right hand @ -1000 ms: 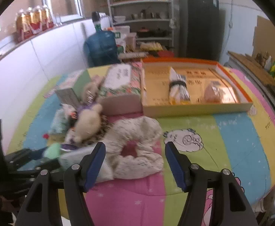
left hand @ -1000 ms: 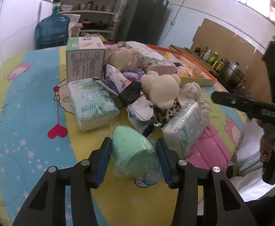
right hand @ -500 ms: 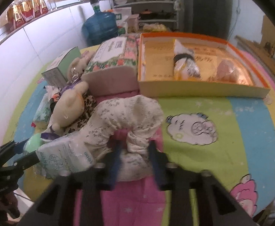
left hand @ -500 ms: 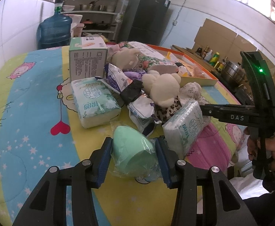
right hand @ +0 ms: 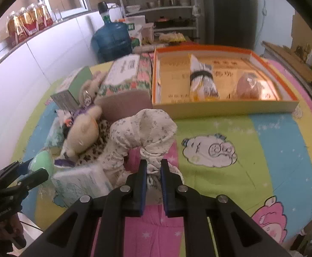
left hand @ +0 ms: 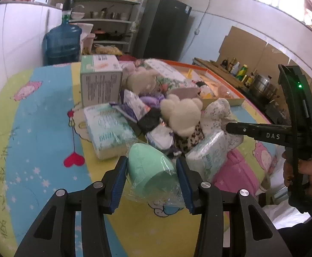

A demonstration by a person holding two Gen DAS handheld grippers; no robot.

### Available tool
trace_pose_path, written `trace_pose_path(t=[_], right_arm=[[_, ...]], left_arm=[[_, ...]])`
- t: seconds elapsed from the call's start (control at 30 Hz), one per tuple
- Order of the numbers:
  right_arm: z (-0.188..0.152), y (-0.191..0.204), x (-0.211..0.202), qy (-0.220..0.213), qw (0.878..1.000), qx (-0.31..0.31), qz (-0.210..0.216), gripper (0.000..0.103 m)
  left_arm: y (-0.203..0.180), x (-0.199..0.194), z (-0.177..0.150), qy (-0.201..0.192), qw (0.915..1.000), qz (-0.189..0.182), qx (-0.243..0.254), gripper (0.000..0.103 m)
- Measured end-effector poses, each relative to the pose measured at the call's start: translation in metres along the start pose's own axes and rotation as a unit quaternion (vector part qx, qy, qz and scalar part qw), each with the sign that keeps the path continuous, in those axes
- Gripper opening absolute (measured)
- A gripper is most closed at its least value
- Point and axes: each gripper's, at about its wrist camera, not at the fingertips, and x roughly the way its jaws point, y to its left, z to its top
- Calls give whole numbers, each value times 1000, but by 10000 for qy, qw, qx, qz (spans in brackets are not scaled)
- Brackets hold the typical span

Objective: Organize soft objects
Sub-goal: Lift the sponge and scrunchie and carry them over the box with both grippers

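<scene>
In the left wrist view, the left gripper (left hand: 151,176) pinches a mint-green sponge (left hand: 150,171) wrapped in clear plastic, one blue pad against each side of it. The sponge sits at the near edge of a colourful cartoon tablecloth (left hand: 36,132). Just beyond it lies a heap of soft things: a tissue pack (left hand: 108,129) on the left, a second tissue pack (left hand: 207,152) on the right touching the sponge's wrapper, a cream plush bear (left hand: 184,115) in the middle, and a floral cloth ring (left hand: 216,113) to the bear's right. Behind the heap stands a green and white carton (left hand: 101,80). Far right lies an orange-rimmed box (left hand: 218,79). The right gripper's black frame enters from the right, held by a hand (left hand: 305,175), its tip over the cloth ring.

In the right wrist view, the right gripper (right hand: 153,177) has its blue pads pressed close together on a bunched fold of the floral cloth ring (right hand: 143,132), which rises away from the pads toward the middle of the table. Left of the ring lie the plush bear (right hand: 83,130) and a tissue pack (right hand: 81,182), the pack touching the ring. The green sponge (right hand: 42,160) shows at the far left between the left gripper's fingers. The orange-rimmed box (right hand: 226,107) sits farther back, holding a banded packet (right hand: 201,81). A blue water jug (right hand: 111,40) stands behind the table.
</scene>
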Motion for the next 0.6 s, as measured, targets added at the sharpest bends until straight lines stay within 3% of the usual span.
trace_pose_path(t=[0.6], right_arm=[[32,5,-40,-637,9979,-45,67,12]], left_arm=[[-9,-28,34,-555,9984,-12,75,47]])
